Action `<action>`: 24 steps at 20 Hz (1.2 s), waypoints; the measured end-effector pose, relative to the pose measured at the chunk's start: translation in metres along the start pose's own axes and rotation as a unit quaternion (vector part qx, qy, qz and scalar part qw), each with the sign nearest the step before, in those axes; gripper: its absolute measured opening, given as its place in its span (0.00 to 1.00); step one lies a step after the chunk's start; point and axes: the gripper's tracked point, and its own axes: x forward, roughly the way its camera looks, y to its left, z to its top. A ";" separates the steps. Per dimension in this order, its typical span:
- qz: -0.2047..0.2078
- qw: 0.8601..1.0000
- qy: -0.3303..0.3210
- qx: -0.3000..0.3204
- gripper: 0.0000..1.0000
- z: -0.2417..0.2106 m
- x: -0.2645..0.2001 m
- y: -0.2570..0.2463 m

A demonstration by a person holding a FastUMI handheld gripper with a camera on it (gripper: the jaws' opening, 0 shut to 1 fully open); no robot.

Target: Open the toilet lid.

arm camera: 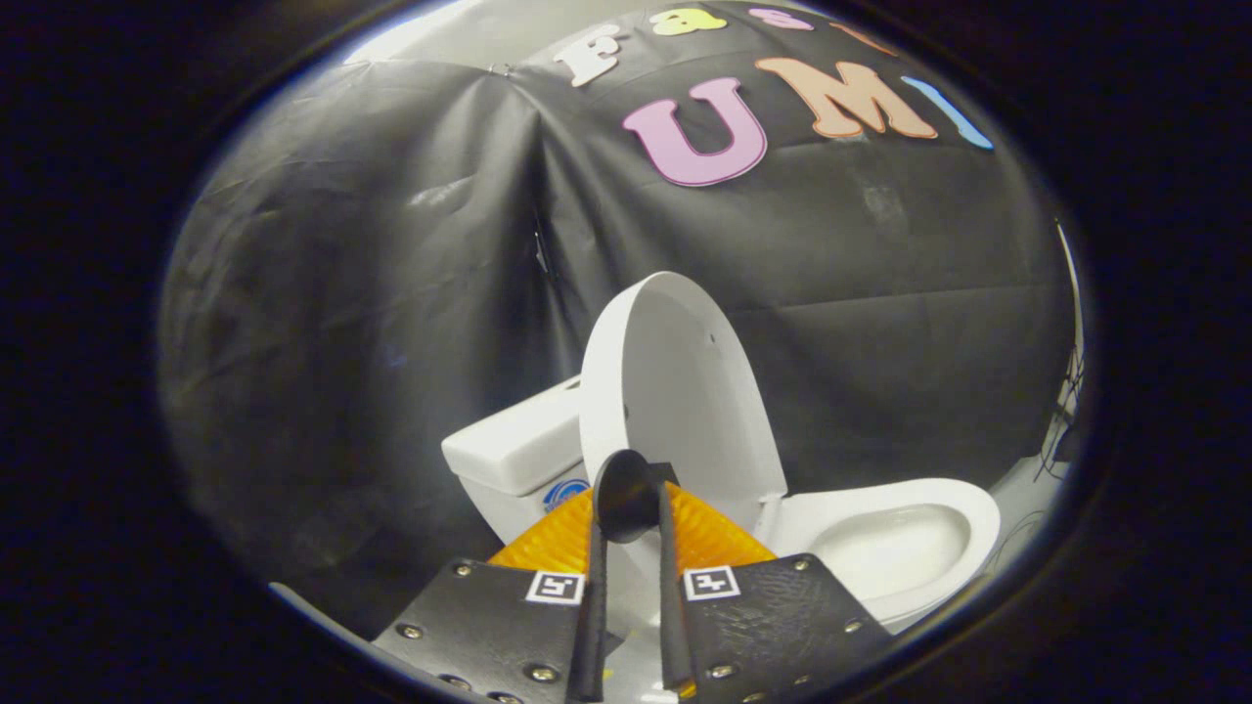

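A white toilet stands against the black cloth wall. Its lid (675, 391) is raised, standing nearly upright and leaning back toward the tank (518, 445). The seat and bowl (900, 543) lie exposed beyond the fingers to the right. My gripper (631, 513) is at the lid's front rim. Its two fingers are drawn close together, with a dark round tab (624, 494) on the rim pinched between the fingertips. A strip of white lid shows in the narrow gap between the fingers.
The black cloth wall (391, 293) hangs close behind and to the left of the toilet. Some dark cables (1066, 411) trail down at the far right, beside a pale floor patch.
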 end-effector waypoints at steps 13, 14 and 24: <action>0.014 1.000 0.023 -0.002 0.91 -0.018 -0.009 0.027; 0.012 1.000 0.022 -0.011 0.92 -0.019 -0.014 0.026; -0.025 0.999 -0.032 -0.023 0.99 0.026 -0.060 0.002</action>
